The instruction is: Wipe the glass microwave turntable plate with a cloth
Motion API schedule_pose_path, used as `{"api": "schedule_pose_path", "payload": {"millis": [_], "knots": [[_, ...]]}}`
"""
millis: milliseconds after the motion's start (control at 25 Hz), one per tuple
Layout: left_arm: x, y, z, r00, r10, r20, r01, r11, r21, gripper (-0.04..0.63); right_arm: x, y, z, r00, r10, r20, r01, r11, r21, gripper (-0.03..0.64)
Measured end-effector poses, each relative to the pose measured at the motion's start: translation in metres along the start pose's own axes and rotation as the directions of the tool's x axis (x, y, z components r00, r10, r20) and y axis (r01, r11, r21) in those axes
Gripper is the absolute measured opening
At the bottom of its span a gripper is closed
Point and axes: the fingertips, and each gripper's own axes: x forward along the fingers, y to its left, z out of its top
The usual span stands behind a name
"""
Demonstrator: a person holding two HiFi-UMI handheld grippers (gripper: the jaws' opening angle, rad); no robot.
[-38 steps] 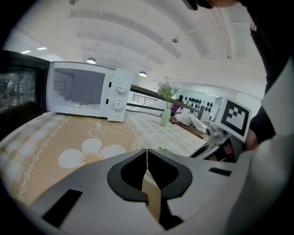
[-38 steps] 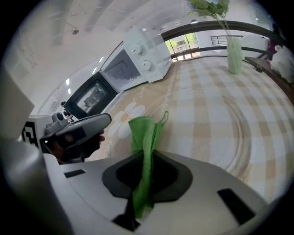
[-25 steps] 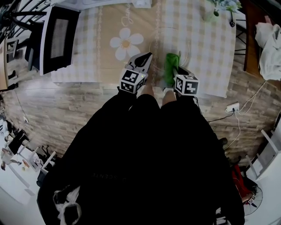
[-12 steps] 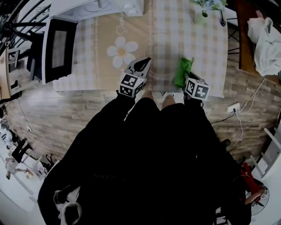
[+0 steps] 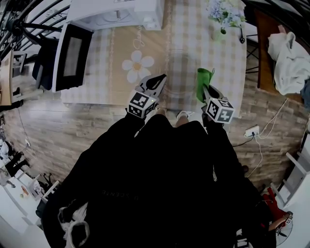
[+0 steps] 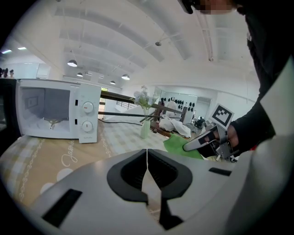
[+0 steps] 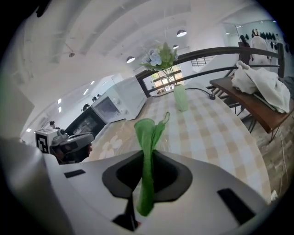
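Observation:
The glass turntable plate (image 5: 180,62) is a faint clear disc lying on the checked tablecloth, just beyond both grippers. My left gripper (image 5: 161,78) points at the plate's near left rim. Its jaws are shut, and in the left gripper view (image 6: 147,152) I see nothing between them. My right gripper (image 5: 204,88) is at the plate's right side, shut on a green cloth (image 5: 204,77). In the right gripper view the cloth (image 7: 149,133) stands up in a fold from the shut jaws of my right gripper (image 7: 148,158).
A white microwave (image 5: 116,14) stands at the table's far left with its black door (image 5: 72,55) swung open. A vase of flowers (image 5: 220,22) stands at the far right. White clothing (image 5: 286,48) lies on a bench beside the table. The table's front edge (image 5: 97,102) is close to me.
My right gripper has carried the green cloth to the right, from over the plate's near part to its right side. The left gripper has hardly moved.

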Motion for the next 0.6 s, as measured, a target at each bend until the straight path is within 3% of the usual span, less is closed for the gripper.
{"api": "schedule_pose_path", "payload": {"millis": [280,600], "knots": [[-0.019,0.000,0.049,0.995,0.025,0.098,-0.025,1.000,-0.004,0.023,-0.012,0.046,0.041,0.987,0.145,0.072,-0.135,0.981,-0.137,0.054],[-0.045,-0.014,0.107,0.982,0.005,0.189,-0.020,0.997,0.078,0.023,-0.044,0.096,0.097,0.944,0.270,0.189,-0.202,0.928,-0.313,0.054]]}}
